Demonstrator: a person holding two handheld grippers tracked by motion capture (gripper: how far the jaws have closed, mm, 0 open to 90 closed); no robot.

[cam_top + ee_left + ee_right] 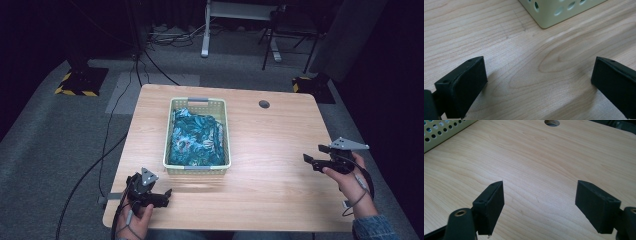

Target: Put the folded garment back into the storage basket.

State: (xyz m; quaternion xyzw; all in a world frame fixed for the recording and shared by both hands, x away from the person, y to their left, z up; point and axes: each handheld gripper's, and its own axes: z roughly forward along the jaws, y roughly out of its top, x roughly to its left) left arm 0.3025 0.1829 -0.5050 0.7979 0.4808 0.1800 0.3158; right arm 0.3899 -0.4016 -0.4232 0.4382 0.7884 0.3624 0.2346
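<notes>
Light wooden table (270, 165) with a pale perforated basket (197, 169) of teal cloth (195, 137)

- The high view looks forward and down from above the person's side onto the whole light wooden worktop (270, 170).
- The left tool's (537, 82) camera sits close over the wood, facing past its jaws to a corner of the pale perforated plastic basket (554, 11).
- The right tool's (540, 202) camera faces that basket's wall (441, 132) and a round grommet hole (552, 122), both shared with the high view.
</notes>
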